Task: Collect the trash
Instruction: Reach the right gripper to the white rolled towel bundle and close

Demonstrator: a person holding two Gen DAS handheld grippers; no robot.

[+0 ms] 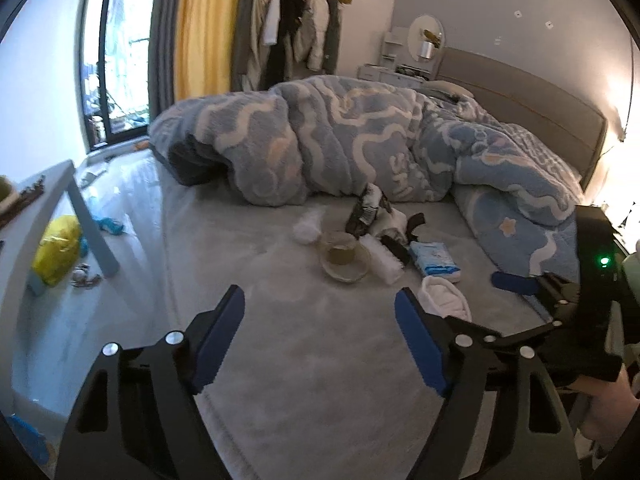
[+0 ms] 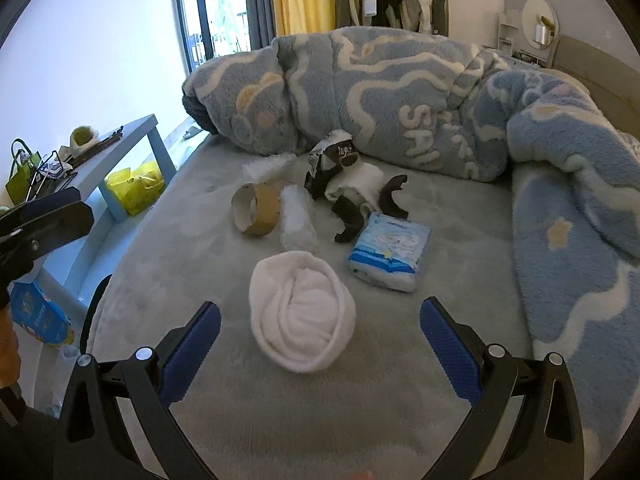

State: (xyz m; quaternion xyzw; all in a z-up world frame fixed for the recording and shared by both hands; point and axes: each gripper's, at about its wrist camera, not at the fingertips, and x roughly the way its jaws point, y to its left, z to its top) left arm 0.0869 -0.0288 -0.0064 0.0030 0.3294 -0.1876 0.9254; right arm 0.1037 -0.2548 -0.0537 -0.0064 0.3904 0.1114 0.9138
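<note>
- Left tool point(image 1: 320, 332): hovering above the bed point(image 1: 280, 360) with its fingers spread wide and nothing between them, probably waiting while the other tool takes the first item.
- Tape roll point(image 2: 256, 210), standing on edge, and bubble wrap point(image 2: 296, 220), just beside it: lying mid-bed among the scattered trash.
- White cloth bundle point(image 2: 302, 312): lying nearest the right tool, likely the first pickup.
- Right tool point(image 2: 320, 344): spread wide, empty, facing the bundle.
- Tissue pack point(image 2: 390, 254): sitting right of the bundle, apart from it.
- Blue quilt point(image 2: 400, 100): lying heaped behind the trash.
- Room: a light blue surface point(image 2: 132, 132) standing left of the bed, with a yellow bag point(image 2: 136, 190) under it.
</note>
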